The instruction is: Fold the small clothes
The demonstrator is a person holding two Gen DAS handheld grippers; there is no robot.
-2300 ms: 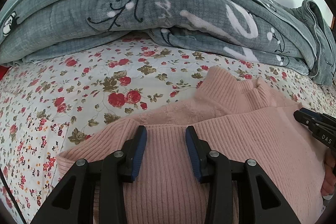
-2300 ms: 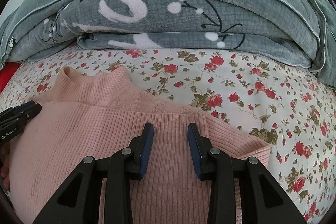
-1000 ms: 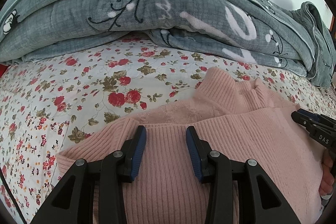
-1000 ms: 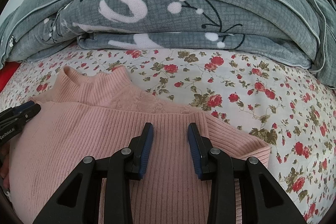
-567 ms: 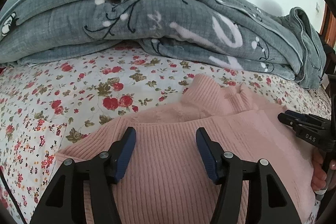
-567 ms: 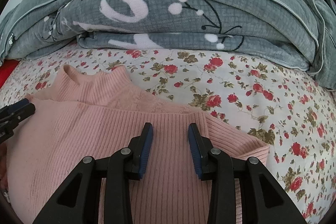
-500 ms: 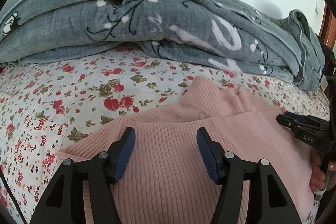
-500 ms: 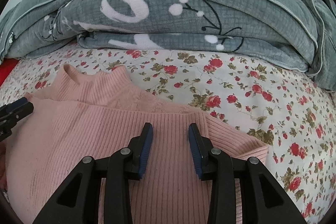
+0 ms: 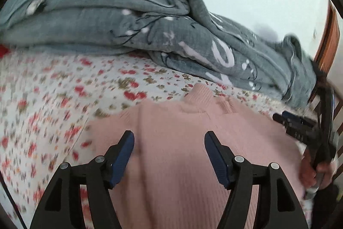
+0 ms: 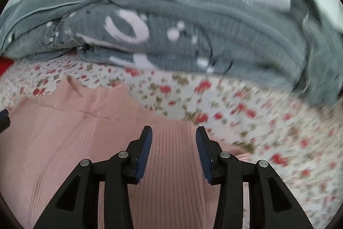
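Floral bed [image 9: 53,100] carries a pink sweater [image 9: 182,153], a grey blanket [image 9: 107,31] heaped behind. Left tool [image 9: 169,141] and right tool [image 10: 174,136] both gape above the knit, gripping nothing.

Pale pink ribbed sweater [image 9: 182,164], white bedsheet [image 9: 53,96] scattered with small red roses and olive leaves, grey blanket [image 9: 96,20] with white shapes and thin black lines, black grippers with blue pads [image 10: 143,156]

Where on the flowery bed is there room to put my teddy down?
Bare floral sheet lies left of the pink sweater, below the grey quilt, and also to the sweater's right. The quilt crowds the back.
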